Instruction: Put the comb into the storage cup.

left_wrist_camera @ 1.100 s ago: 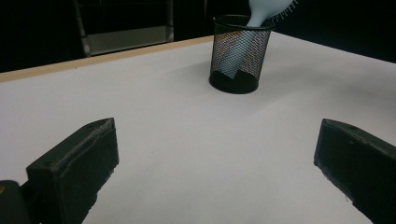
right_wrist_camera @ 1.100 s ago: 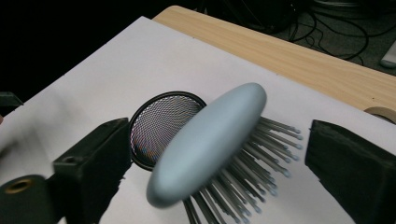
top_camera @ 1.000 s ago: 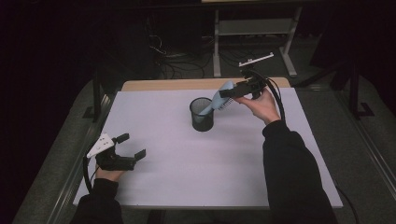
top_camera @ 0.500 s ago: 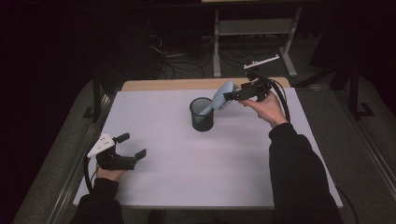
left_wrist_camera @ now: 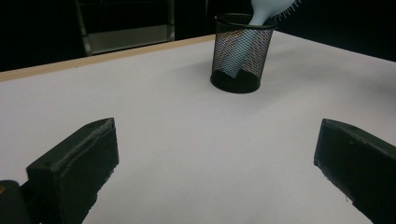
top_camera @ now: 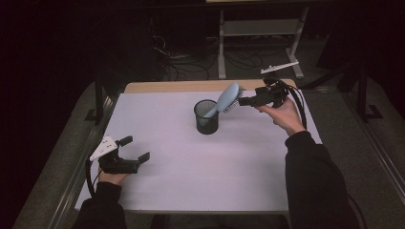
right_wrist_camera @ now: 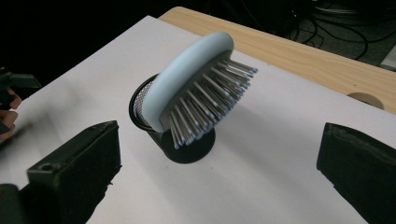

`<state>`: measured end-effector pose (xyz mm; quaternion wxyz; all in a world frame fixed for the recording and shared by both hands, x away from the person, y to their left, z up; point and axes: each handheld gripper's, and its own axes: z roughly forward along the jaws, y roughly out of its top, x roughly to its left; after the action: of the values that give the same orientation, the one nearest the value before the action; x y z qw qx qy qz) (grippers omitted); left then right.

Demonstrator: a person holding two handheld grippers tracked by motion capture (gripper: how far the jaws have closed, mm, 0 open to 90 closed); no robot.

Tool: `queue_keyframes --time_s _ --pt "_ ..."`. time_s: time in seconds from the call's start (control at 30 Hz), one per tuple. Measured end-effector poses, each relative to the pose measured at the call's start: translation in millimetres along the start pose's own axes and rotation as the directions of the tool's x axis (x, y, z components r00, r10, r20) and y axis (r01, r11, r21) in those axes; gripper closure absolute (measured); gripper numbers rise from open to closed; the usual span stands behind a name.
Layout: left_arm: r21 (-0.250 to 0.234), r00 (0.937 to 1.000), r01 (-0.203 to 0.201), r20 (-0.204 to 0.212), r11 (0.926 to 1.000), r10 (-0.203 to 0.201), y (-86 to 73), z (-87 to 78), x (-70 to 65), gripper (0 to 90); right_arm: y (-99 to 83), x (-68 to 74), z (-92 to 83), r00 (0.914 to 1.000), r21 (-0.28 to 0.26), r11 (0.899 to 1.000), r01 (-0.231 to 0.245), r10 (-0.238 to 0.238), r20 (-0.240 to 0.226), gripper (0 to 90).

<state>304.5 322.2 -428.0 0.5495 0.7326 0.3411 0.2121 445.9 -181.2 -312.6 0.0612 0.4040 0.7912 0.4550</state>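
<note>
A light-blue hairbrush stands handle-down in a black mesh cup at the middle back of the white table and leans right. Its bristles face my right gripper, which is open just to the right of the brush head and not touching it. In the right gripper view the brush and the cup sit beyond the wide-apart jaws of that gripper. My left gripper rests open at the front left. The cup and the brush handle lie far ahead of its tips.
The white mat covers most of the table, with a wooden strip along the back edge. A hole shows in that strip. Metal stands and cables lie on the dark floor behind.
My right gripper has drawn back a little to the right, away from the brush head. The brush stays leaning in the cup. The left gripper has not moved.
</note>
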Motion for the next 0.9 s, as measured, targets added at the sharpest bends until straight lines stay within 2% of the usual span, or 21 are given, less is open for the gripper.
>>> queue_keyframes --time_s 0.37,0.9 --pt "-0.003 1.0000 0.001 -0.002 1.0000 -0.001 0.1 0.0 0.4 0.0 -14.3 -7.3 -16.4 0.9999 -0.012 1.000 0.004 -0.004 0.015 0.0" --pt "-0.013 1.0000 0.004 -0.002 0.9999 -0.004 0.7 -1.3 0.7 0.0 -35.2 -11.7 -27.6 0.9996 -0.014 1.000 0.008 -0.008 0.029 0.0"
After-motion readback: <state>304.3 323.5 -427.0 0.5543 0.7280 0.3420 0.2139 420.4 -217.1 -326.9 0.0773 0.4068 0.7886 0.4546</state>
